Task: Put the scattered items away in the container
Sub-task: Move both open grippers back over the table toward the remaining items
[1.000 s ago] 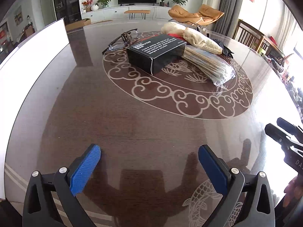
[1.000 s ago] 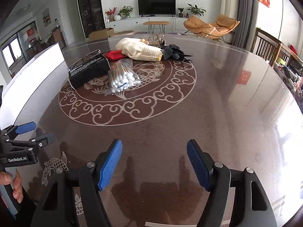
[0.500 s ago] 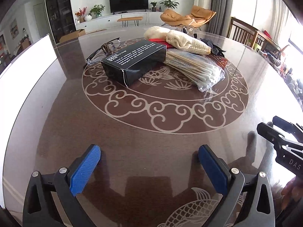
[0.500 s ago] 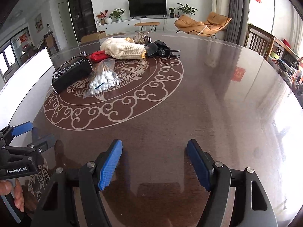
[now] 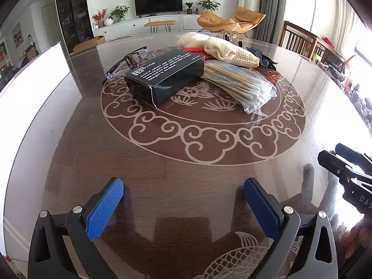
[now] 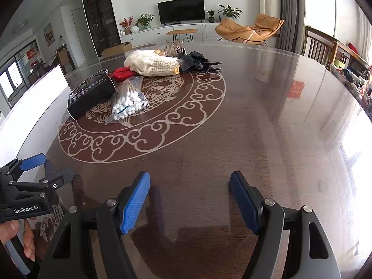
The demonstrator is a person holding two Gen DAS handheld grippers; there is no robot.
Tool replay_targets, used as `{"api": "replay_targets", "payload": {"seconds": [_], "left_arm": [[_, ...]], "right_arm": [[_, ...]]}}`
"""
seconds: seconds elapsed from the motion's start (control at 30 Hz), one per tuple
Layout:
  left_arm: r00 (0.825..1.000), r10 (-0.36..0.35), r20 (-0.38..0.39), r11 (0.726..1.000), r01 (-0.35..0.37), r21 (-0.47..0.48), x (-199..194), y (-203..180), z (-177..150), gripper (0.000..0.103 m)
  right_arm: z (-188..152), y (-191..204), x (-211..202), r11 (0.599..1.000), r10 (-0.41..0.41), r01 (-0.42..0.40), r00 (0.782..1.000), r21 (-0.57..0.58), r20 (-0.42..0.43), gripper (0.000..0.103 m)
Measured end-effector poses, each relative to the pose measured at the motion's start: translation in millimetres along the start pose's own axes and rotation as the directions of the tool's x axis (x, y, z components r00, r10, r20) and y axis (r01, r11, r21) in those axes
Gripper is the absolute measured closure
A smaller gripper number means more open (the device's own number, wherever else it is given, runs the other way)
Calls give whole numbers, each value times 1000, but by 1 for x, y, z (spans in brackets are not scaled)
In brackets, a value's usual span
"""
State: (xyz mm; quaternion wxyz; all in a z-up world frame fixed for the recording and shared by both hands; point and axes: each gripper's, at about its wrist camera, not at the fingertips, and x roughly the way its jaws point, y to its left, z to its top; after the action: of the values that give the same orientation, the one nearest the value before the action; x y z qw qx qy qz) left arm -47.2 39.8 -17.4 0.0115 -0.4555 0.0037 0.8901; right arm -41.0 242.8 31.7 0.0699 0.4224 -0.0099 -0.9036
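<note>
The scattered items lie in a cluster on the round dark table (image 5: 186, 162). They are a black box (image 5: 166, 76) (image 6: 90, 96), a clear bag of cotton swabs (image 5: 241, 86) (image 6: 127, 102), cream knitted gloves (image 5: 227, 51) (image 6: 153, 64), a red item (image 6: 122, 72), glasses (image 5: 126, 64) and a black hair clip (image 6: 197, 62). My left gripper (image 5: 183, 186) hovers open over bare table, well short of the cluster. My right gripper (image 6: 189, 179) is also open and holds nothing. Each shows at the edge of the other's view: right gripper (image 5: 332, 152), left gripper (image 6: 50, 168).
A tall white panel, perhaps the container's wall (image 5: 34, 74) (image 6: 34, 97), stands along the table's left edge. Wooden chairs (image 6: 320, 46) stand beyond the right rim. A hand (image 6: 14, 234) grips the left tool's handle.
Both views have levelled out and shifted slightly. Nothing on the table has moved, and both grippers stay open and empty.
</note>
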Motion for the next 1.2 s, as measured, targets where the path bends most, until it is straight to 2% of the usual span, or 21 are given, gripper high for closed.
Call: {"api": "replay_targets", "payload": {"seconds": [0.27, 0.43, 0.67, 1.2], "left_arm": [[1000, 2, -2, 1000, -2, 2, 1, -2, 1, 0], [1000, -10, -22, 1000, 11, 18, 8, -20, 14, 0], [996, -93, -8, 987, 93, 130, 20, -33, 30, 0], [995, -96, -7, 987, 96, 129, 20, -34, 32, 0]], "right_arm": [[0, -3, -2, 1000, 17, -17, 1000, 17, 8, 30], [-1, -5, -3, 999, 35, -36, 999, 34, 15, 30], [-1, -5, -4, 998, 40, -41, 999, 40, 18, 30], [-1, -8, -5, 996, 63, -65, 998, 67, 30, 30]]}}
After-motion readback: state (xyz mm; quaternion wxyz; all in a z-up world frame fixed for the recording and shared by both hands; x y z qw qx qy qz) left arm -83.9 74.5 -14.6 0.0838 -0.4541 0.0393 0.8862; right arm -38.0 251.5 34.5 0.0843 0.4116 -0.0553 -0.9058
